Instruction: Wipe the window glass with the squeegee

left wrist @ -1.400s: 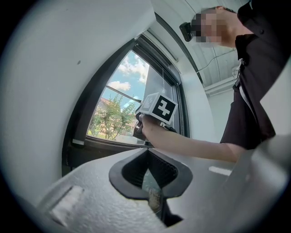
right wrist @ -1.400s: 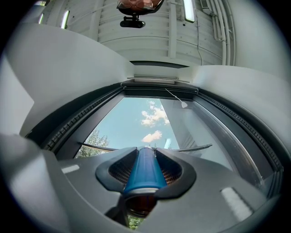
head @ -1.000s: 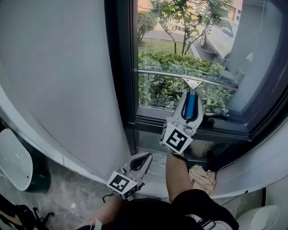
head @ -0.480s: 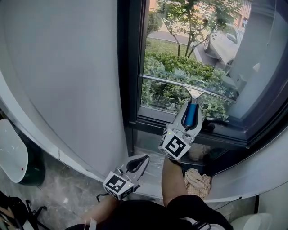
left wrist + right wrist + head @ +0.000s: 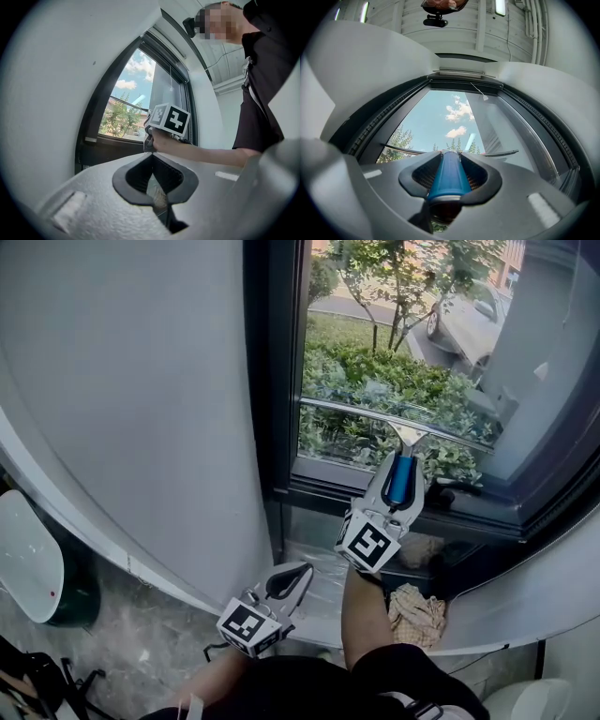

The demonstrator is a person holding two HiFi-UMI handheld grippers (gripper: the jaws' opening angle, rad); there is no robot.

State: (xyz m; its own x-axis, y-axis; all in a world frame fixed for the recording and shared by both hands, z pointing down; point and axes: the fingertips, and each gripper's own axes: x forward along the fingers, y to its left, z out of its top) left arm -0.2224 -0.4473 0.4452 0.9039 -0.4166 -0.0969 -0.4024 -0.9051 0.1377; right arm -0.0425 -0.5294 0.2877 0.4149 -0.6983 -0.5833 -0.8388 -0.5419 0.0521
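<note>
The squeegee has a blue handle [image 5: 401, 480] and a long metal blade [image 5: 394, 421] lying across the lower part of the window glass [image 5: 394, 343]. My right gripper [image 5: 397, 474] is shut on the handle and points up at the pane. In the right gripper view the blue handle [image 5: 446, 176] sits between the jaws, with the blade [image 5: 502, 153] crossing the glass [image 5: 454, 117] just beyond. My left gripper [image 5: 284, 585] hangs low beside the wall, shut and holding nothing. The left gripper view shows the closed jaws [image 5: 151, 155] and the right gripper's marker cube [image 5: 169, 119].
A dark window frame [image 5: 273, 381] borders the glass on the left and along the sill [image 5: 403, 510]. A white curved wall [image 5: 131, 409] fills the left. A crumpled rag [image 5: 420, 611] lies below the sill. A white object [image 5: 28, 568] stands at the far left. Shrubs and a car [image 5: 469, 320] are outside.
The squeegee blade has slid a little down the glass toward the lower frame with the right gripper. The left gripper has stayed low and shut.
</note>
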